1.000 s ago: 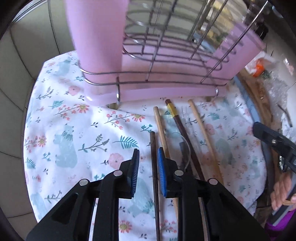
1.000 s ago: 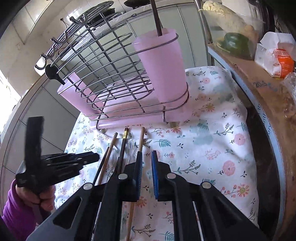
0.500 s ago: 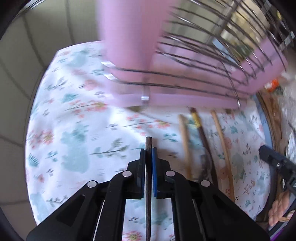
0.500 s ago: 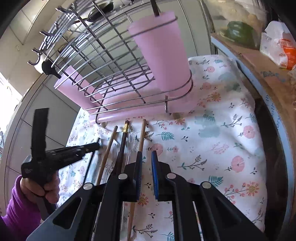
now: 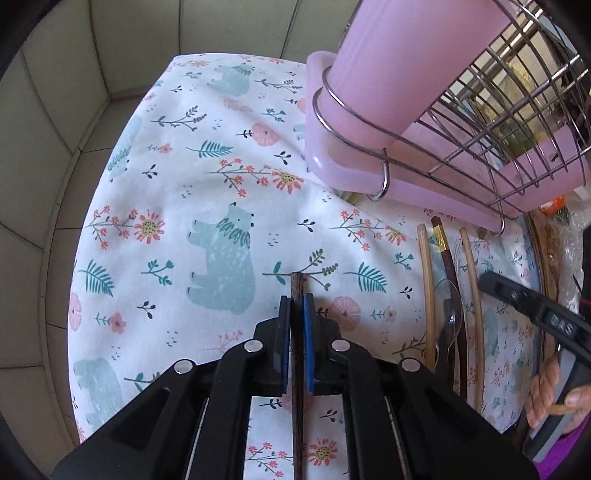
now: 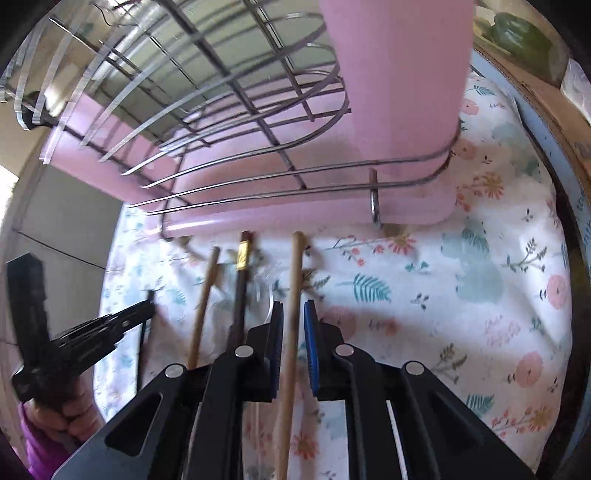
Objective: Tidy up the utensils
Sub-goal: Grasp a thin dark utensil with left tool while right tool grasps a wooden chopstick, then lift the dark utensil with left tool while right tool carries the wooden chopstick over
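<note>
My left gripper [image 5: 297,314] is shut on a dark brown chopstick [image 5: 297,291] and holds it over the floral cloth [image 5: 207,192], left of the pink utensil cup [image 5: 391,74] in the wire rack [image 5: 517,122]. Two light wooden chopsticks [image 5: 428,295], a dark gold-banded chopstick [image 5: 448,266] and a metal spoon [image 5: 452,314] lie on the cloth to the right. My right gripper [image 6: 293,321] is open, its jaws either side of a light wooden chopstick [image 6: 295,280] that lies on the cloth below the rack [image 6: 229,110].
A pink drip tray [image 6: 295,218] sits under the rack. A wooden shelf edge [image 6: 535,92] with a green pepper [image 6: 517,29] runs along the right. Tiled wall [image 5: 55,110] borders the cloth on the left. The left gripper also shows in the right wrist view [image 6: 147,308].
My left gripper has closed on the dark chopstick, lifted it and swung left. My right gripper has moved forward toward the rack and now straddles the rightmost light chopstick.
</note>
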`<state>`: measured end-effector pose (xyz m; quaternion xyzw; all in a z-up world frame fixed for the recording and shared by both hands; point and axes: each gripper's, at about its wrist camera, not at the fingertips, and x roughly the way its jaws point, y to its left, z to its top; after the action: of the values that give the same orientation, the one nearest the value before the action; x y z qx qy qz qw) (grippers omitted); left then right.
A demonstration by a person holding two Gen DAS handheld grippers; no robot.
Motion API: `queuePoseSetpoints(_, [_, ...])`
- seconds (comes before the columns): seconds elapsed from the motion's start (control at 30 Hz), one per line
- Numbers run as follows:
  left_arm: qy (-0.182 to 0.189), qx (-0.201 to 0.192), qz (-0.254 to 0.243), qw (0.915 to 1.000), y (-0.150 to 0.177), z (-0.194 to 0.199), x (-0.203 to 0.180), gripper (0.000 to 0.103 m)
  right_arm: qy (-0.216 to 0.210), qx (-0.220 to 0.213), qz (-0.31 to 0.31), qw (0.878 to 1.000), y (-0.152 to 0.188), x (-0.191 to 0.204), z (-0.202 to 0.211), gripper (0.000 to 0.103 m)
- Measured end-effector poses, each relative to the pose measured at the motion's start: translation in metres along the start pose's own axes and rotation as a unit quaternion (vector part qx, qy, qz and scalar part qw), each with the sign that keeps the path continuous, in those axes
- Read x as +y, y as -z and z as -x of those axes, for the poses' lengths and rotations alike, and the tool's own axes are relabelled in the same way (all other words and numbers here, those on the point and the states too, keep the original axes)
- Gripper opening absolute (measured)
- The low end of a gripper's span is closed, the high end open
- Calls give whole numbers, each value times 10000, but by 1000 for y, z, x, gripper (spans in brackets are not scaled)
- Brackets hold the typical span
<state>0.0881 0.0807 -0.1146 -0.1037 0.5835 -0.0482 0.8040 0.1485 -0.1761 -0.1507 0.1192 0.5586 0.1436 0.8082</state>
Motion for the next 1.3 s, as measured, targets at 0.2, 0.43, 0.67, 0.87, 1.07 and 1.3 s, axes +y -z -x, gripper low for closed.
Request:
queuePoseSetpoints(0.2, [70,276,-77,9996,-9,-8,-1,7,156,124,2,9998,-7,5,-18,8])
queuePoseSetpoints(0.43, [-108,473,-352,9982,-19,-12,-13,7,185,58,22,9998,0,-3,-5,7])
queuePoseSetpoints(0.67, [-241,638,-497,9964,-33,-20,-30,7,182,193,-66,9996,3,-16,-2,8])
queuePoseSetpoints(0.87, [-218,803,-525,9951,-33,-19,-32,7,137,480,82,9987,-4,-13,-3,13])
queuePoseSetpoints(1.07, [-218,944,-536,9938,-41,-24,-31,7,175,608,214,9978,-7,-11,-3,16])
queuePoseSetpoints(1.3, [-292,1014,-585,9927,-43,-26,-34,7,13,499,139,9987,-8,-14,4,32])
